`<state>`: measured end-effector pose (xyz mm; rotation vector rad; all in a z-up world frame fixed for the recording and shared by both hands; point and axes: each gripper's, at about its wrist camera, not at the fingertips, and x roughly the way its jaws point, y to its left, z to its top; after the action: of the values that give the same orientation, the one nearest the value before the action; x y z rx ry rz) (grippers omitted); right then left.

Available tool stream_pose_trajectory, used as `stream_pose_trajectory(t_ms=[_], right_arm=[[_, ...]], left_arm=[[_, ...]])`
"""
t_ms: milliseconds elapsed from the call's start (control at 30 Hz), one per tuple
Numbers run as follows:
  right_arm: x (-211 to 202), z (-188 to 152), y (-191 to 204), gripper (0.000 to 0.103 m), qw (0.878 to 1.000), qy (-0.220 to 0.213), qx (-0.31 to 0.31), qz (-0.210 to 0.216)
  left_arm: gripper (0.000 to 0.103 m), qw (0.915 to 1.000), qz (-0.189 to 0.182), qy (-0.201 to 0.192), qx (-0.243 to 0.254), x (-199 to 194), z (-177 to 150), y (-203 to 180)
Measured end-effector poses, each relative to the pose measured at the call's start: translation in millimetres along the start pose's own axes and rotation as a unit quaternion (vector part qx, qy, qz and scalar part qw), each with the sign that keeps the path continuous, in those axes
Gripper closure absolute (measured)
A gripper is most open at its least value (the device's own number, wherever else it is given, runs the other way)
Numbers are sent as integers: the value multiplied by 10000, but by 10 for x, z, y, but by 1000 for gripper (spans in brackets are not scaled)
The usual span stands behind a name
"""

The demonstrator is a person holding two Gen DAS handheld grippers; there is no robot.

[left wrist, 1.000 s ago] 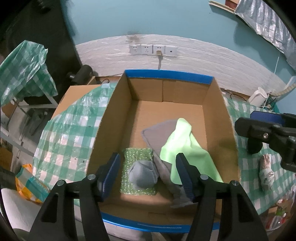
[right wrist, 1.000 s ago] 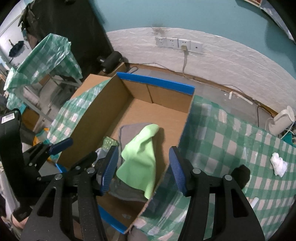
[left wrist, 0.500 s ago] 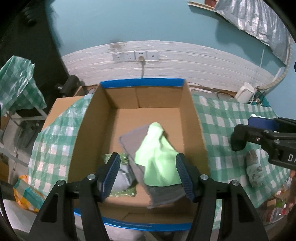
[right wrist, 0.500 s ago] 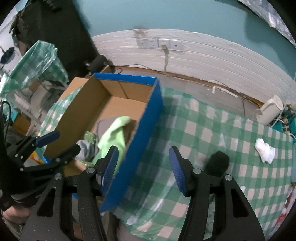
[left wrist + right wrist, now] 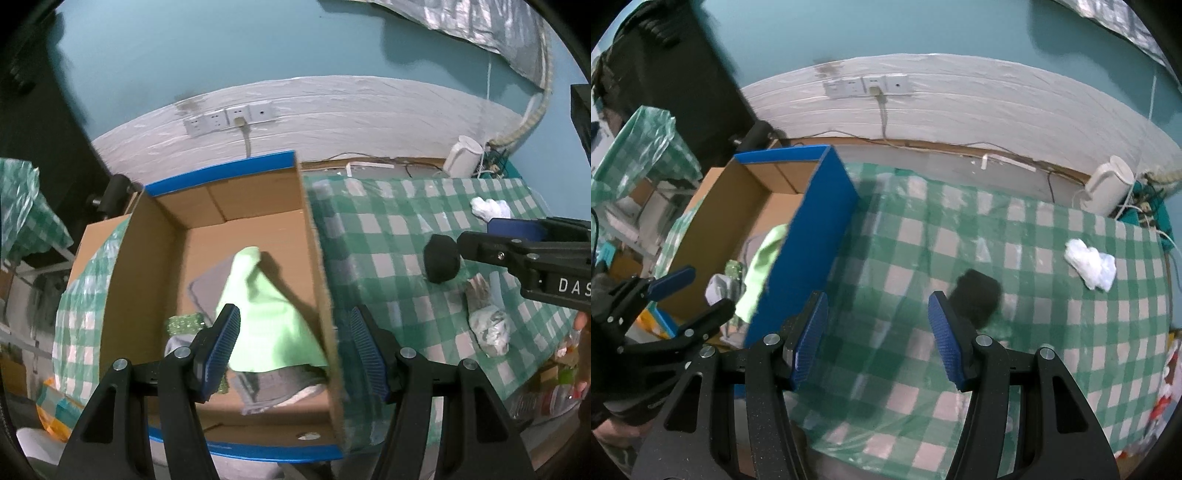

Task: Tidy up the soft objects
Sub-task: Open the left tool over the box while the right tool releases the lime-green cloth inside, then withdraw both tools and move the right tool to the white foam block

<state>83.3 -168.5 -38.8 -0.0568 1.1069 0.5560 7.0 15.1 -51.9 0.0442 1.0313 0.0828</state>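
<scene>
Now both grippers have swung rightward off the box point(image 5: 314, 258); the right gripper point(image 5: 879, 332), jaws wide and empty, nears the black soft lump point(image 5: 977, 295) on the tablecloth point(image 5: 1034, 350); the left gripper point(image 5: 291, 350) is equally wide; the green cloth point(image 5: 266, 317) lies boxed, so another pickup seems next.

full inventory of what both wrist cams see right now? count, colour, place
cardboard box: 1, brown with blue edges, left part of table
green cloth: 1, light green, in box
grey cloth: 1, grey, in box under green cloth
scrubber: 1, glittery green, box near corner
black soft object: 1, black, on tablecloth ahead of right tongs
white wad: 1, white, far right of table
grey-white bundle: 1, near table edge
tablecloth: 1, green-white check
left tongs: open, straddling box wall
right tongs: open, empty
</scene>
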Motion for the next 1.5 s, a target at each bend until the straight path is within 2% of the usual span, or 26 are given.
stream_pose_trajectory(t_ms=[433, 833, 1267, 1500], right_arm=[[-110, -242, -573, 45, 9992, -9, 351, -198], [-103, -412, -1015, 45, 9973, 43, 599, -424], [297, -698, -1487, 45, 9902, 503, 1056, -760], [522, -854, -1635, 45, 9858, 726, 1206, -917]], left_arm=[[39, 9991, -26, 195, 376, 121, 53, -494], [39, 9974, -174, 573, 396, 384, 79, -843], [39, 9931, -294, 1083, 346, 792, 32, -1158], [39, 9911, -329, 1267, 263, 950, -23, -1191]])
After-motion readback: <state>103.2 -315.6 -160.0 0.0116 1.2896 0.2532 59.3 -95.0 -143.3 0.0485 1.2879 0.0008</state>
